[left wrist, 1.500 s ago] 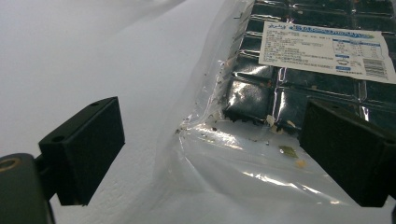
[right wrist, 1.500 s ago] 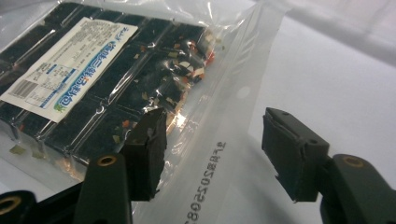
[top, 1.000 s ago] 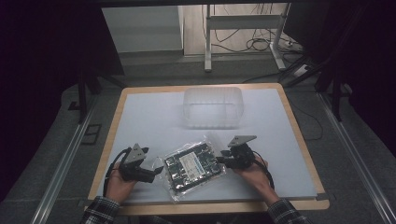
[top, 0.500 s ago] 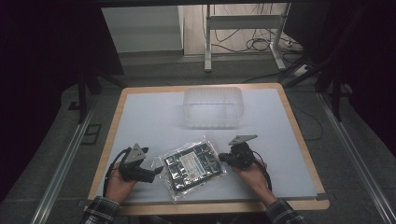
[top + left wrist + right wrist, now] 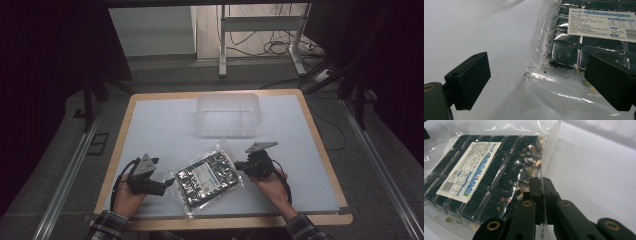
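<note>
Lying flat and slanted, the packet (image 5: pixel 209 178) is pinched by the right gripper (image 5: pixel 248 165); the left gripper (image 5: pixel 168 184) gapes.

We see the bag (image 5: pixel 210 176) lying flat on the table's near edge, toward six o'clock, turned askew so its long axis runs from about eight to two o'clock. It is clear plastic over a dark slab (image 5: pixel 489 177) scored into squares, with a white printed label (image 5: pixel 467 171) on top. Loose crumbs (image 5: pixel 554 67) sit inside its crinkled, sealed margin.
</note>
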`<move>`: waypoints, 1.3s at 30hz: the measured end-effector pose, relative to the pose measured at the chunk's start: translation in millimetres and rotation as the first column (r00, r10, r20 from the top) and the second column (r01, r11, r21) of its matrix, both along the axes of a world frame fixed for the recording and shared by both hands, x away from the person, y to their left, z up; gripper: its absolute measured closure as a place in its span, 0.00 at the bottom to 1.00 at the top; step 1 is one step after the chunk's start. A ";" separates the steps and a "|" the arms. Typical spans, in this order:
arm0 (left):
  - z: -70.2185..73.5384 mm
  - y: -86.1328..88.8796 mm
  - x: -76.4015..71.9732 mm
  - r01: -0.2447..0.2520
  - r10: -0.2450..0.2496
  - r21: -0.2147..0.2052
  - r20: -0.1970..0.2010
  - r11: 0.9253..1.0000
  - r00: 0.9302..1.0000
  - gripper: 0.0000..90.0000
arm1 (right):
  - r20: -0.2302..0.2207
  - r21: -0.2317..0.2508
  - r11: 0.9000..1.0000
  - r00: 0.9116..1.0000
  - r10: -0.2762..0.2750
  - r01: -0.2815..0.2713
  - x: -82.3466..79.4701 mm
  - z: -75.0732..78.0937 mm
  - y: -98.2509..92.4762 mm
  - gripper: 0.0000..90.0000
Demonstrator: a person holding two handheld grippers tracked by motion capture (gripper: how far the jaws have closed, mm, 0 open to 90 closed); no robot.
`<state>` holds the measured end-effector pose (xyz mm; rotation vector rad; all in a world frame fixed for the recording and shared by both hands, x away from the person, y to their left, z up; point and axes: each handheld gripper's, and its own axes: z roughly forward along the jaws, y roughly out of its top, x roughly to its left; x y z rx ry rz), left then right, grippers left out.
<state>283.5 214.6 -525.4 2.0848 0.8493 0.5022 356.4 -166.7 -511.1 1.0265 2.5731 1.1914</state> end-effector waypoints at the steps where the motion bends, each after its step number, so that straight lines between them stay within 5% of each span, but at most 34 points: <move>1: 0.0 0.0 0.0 0.000 0.000 -0.001 0.000 1.000 1.000 0.07 | 0.006 0.003 1.000 1.000 0.002 -0.002 -0.4 1.8 0.0 0.99; 13: 1.6 0.5 -1.0 -0.009 0.009 -0.010 0.006 1.000 1.000 0.06 | 0.034 0.037 0.999 0.999 0.015 -0.016 -6.4 20.9 -1.7 0.98; 21: 2.6 0.7 -1.6 -0.018 0.019 -0.025 0.012 1.000 1.000 0.06 | 0.006 0.101 0.995 1.000 0.022 -0.023 -9.0 39.0 -5.1 0.99; 26: 3.1 0.5 -1.5 -0.014 0.014 -0.028 0.016 1.000 1.000 0.05 | -0.008 0.146 0.988 0.998 0.060 -0.058 -10.5 57.8 -7.7 0.99; 39: 3.8 -0.1 -2.2 -0.015 0.016 -0.030 0.022 0.999 1.000 0.05 | 0.033 0.155 0.979 0.991 0.131 -0.134 -10.9 109.0 2.1 0.99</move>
